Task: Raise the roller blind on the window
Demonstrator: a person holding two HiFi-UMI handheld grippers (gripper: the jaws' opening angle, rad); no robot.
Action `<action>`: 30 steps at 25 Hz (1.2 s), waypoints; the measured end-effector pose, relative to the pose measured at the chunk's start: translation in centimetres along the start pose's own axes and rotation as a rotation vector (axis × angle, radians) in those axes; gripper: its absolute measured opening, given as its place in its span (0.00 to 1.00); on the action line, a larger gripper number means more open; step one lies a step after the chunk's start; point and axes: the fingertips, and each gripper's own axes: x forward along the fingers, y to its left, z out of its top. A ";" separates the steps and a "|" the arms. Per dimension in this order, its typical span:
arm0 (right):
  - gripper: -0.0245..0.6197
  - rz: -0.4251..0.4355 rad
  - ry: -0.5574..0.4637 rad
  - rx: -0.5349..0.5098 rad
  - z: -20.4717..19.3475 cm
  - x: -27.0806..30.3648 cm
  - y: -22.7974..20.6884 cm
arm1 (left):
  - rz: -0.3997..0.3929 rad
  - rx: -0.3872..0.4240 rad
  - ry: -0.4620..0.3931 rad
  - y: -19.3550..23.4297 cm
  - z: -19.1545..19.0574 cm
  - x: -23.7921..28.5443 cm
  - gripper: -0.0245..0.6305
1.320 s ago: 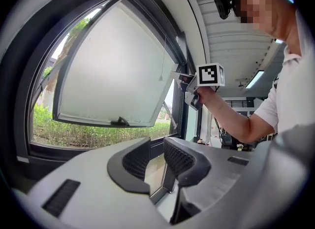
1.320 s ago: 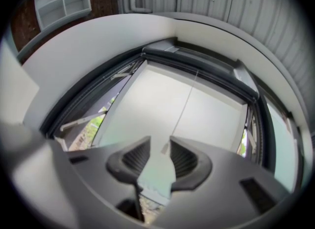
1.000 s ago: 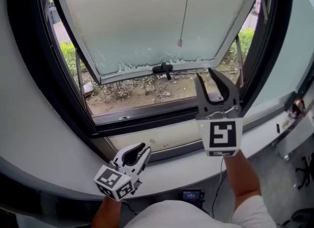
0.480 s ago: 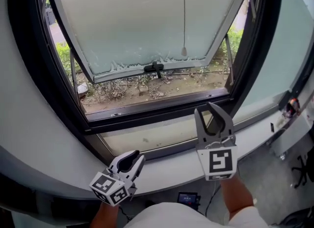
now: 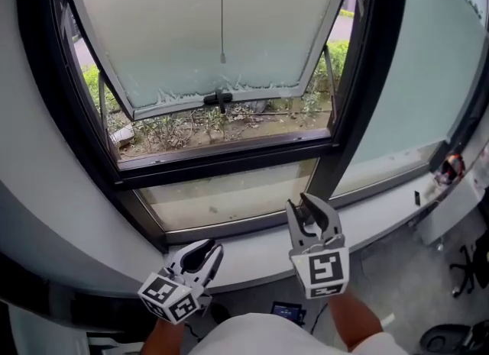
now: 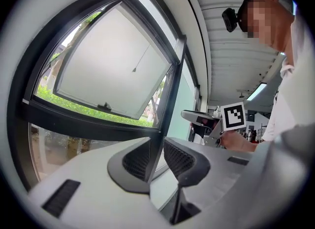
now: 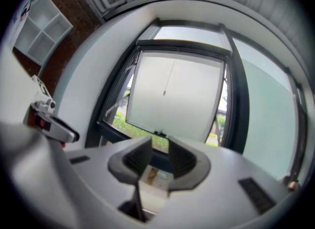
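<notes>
the left gripper (image 5: 209, 247) has its two jaws a little way apart, with a narrow gap, and nothing sits between them. in the left gripper view only a dark post of the window shows through that gap. the right gripper (image 5: 309, 210) has its jaws apart too. they have just been closing a bit, and nothing is between them, only a pale bit of the sill far behind. each gripper has a marker cube at its near end, the left cube (image 5: 170, 298) low and tipped, the right cube (image 5: 322, 269) facing up. both grippers are held low, just over the white sill (image 5: 252, 248), side by side and near each other, and neither one touches the window. a bare arm (image 5: 348, 324) holds the right gripper, and a white shirt (image 5: 256, 340) shows at the near edge. far past the jaws is the dark window frame (image 5: 229, 164). its frosted pane (image 5: 176, 33) is pushed open outward at the bottom, with a small black handle (image 5: 219, 99) on its low edge. the roller blind's thin cord (image 5: 222, 6) hangs straight down in front of that pane, in the middle, well apart from both grippers, and ends in a little weight (image 5: 222, 59). i cannot make out the blind's cloth itself. under the open pane there is dry ground (image 5: 229, 126) outside, and a green bush (image 5: 93, 82) at the left. at the right of the post is a big pale glass panel (image 5: 412, 94).
</notes>
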 end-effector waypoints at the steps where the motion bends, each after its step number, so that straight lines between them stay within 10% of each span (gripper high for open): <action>1: 0.21 0.004 0.003 0.011 -0.4 -0.8 -0.4 | 0.004 0.001 0.002 -0.9 -0.3 0.0 0.19; 30: 0.16 0.196 0.083 0.084 -8.5 -12.8 -0.3 | 0.136 0.006 0.057 -12.9 -6.4 -2.9 0.19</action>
